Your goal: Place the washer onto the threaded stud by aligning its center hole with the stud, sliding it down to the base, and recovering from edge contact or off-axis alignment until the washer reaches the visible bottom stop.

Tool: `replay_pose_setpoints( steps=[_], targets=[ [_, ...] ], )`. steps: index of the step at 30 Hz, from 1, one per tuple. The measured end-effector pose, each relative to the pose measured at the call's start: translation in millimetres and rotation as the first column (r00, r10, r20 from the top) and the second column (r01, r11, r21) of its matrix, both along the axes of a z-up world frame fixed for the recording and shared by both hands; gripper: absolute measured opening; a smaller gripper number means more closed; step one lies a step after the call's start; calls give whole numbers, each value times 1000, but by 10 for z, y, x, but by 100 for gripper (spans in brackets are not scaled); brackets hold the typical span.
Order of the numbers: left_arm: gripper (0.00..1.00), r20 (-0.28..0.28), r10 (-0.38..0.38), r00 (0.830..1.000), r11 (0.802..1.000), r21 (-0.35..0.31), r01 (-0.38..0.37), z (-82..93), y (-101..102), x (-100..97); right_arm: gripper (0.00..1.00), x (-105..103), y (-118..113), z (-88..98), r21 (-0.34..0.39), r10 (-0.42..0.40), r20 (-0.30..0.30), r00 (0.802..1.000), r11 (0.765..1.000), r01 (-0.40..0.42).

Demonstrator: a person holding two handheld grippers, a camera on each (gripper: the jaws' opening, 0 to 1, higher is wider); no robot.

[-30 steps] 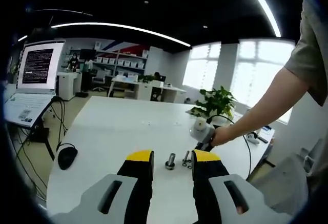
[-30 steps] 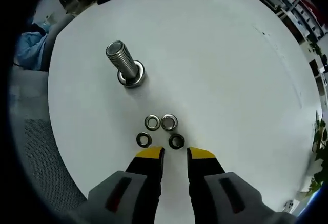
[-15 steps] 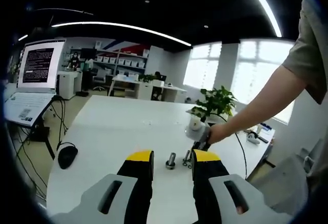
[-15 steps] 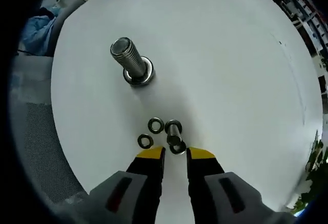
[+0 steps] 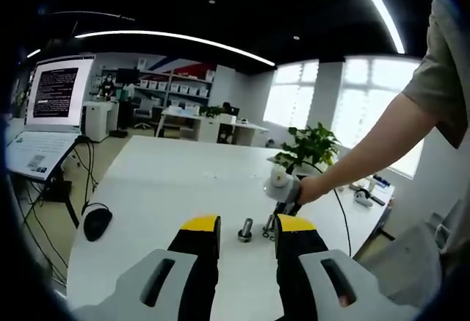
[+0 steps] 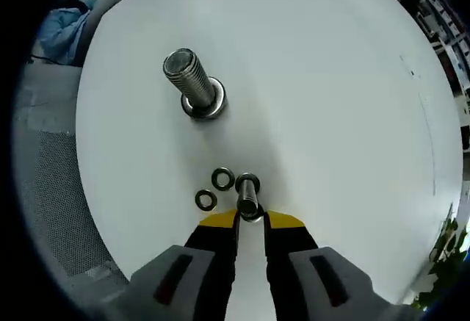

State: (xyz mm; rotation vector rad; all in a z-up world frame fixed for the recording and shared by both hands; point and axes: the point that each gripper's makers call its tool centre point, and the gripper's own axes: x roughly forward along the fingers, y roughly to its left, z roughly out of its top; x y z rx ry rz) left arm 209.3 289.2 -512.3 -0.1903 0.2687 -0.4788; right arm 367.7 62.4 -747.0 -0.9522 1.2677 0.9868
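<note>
right gripper view: right claw [image 6: 250,219] is sitting nearly closed, tips pinching a stacked washer [image 6: 247,195] on the white tabletop [image 6: 330,101], with two loose washers [image 6: 214,189] just beside it. threaded stud [image 6: 191,84] is standing upright, well apart. left claw [image 5: 247,224] is hanging moderately open, holding nothing.

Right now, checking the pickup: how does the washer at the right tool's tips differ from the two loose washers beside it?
Pose: the raised washer stands on edge; the loose washers lie flat on the table. Contact: the raised washer sits at the tips of the right tool, grip unclear; the loose washers lie apart from it. Both are shiny metal rings.
</note>
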Motion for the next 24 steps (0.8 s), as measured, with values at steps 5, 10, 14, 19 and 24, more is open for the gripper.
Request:
replay_pose_setpoints(
  steps=[5,10,14,19,24],
  targets=[
    [27,-2,-1,1000,1000,1,1,-3,-5,-2,16,3,9,5,-10,53,4,999,999,-53],
    [27,-2,-2,1000,1000,1,2,-6,-9,-4,15,20,0,7,11,38,-4,999,999,-38],
    [27,-6,-2,1000,1000,4,2,-19,-5,-3,14,23,5,0,5,19,-3,1000,1000,-19],
    [27,-8,-3,1000,1000,3,3,-23,-3,-1,2,39,43,8,3,109,41,993,994,-109],
    [27,-7,1,1000,1000,4,-1,-18,5,-2,2,31,-13,23,-13,37,33,999,999,-37]
  ],
)
